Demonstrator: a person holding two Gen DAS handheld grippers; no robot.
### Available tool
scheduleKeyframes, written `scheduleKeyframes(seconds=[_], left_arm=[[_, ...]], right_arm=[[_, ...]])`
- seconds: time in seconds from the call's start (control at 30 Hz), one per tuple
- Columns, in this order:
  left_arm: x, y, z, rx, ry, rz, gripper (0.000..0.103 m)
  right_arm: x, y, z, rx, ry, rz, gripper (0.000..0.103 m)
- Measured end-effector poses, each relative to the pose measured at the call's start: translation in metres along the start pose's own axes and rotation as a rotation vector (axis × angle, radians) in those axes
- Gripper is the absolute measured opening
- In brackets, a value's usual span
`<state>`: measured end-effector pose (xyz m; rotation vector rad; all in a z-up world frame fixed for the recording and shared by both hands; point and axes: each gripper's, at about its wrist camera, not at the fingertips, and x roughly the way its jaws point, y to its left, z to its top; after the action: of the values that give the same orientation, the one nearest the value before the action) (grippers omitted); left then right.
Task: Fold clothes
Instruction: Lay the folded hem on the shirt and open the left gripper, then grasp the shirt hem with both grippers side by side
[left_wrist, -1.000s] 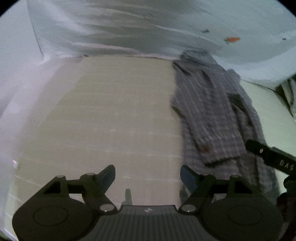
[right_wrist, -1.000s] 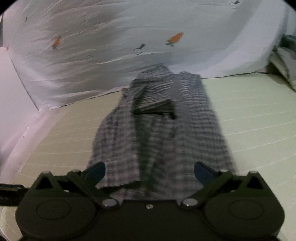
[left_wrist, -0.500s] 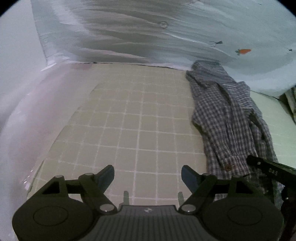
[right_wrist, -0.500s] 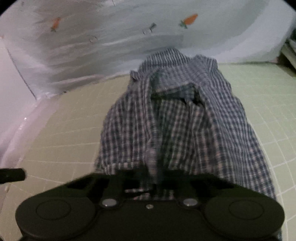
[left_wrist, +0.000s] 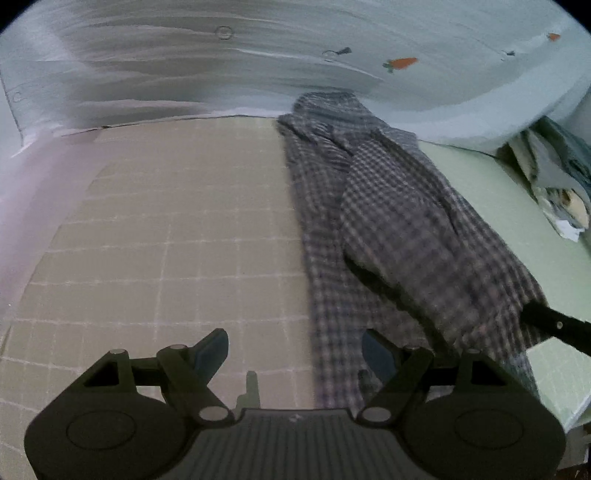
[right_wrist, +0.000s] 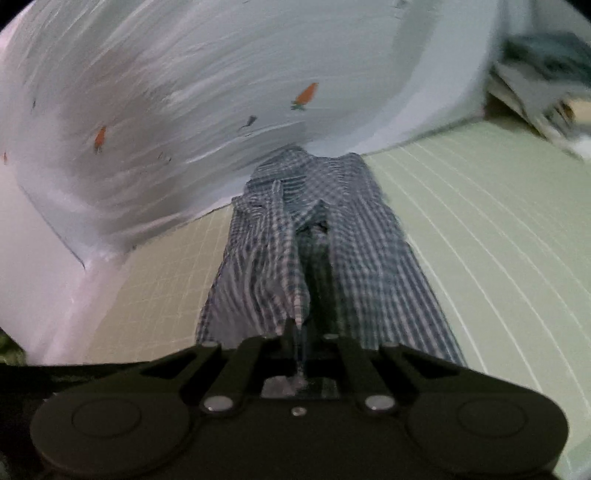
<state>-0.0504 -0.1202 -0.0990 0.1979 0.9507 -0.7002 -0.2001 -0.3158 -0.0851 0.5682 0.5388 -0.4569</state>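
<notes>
The checked shirt (right_wrist: 321, 258) lies stretched out long on the gridded mat (left_wrist: 166, 240), its far end bunched right up against the pale sheet (right_wrist: 184, 92) with little carrots printed on it that hangs along the mat's back edge. The near end of the shirt is lifted off the mat: the right gripper (right_wrist: 297, 332) has its fingers pinched tight together on a fold of the fabric, and the cloth runs up from the mat into them in a ridge. From the left camera, the shirt sits on the right half of the mat, and the raised flap casts a dark shadow under it.

The left gripper (left_wrist: 295, 350) hovers over the mat near its front edge with its fingers spread wide and nothing between them; the right-side finger (left_wrist: 378, 356) is just over the shirt's left edge. A messy pile of other clothes (left_wrist: 554, 177) sits off past the mat's right edge, a bit blurry.
</notes>
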Motion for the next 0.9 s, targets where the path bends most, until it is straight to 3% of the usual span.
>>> scheduleKeyframes(seconds=[0.27,0.57,0.6,0.7,0.9], left_arm=[[-0.004,-0.032,-0.020,-0.054,0.024,0.027,0.080],[-0.001,-0.039,-0.056,-0.135,0.143,0.117,0.080],[0.000,-0.040,-0.059,-0.132,0.147,0.126,0.080],[0.001,-0.044,-0.067,-0.131,0.166,0.140,0.080],[0.004,-0.051,-0.081,-0.130,0.205,0.154,0.080]], right_arm=[[-0.016,-0.041,-0.009,0.041,0.076,-0.020,0.002],[-0.015,-0.067,-0.022,-0.049,0.200,-0.083,0.004],[-0.014,-0.068,-0.023,-0.069,0.210,-0.092,0.010],[-0.014,-0.070,-0.028,-0.129,0.235,-0.119,0.041],[-0.010,-0.069,-0.045,-0.202,0.302,-0.146,0.064]])
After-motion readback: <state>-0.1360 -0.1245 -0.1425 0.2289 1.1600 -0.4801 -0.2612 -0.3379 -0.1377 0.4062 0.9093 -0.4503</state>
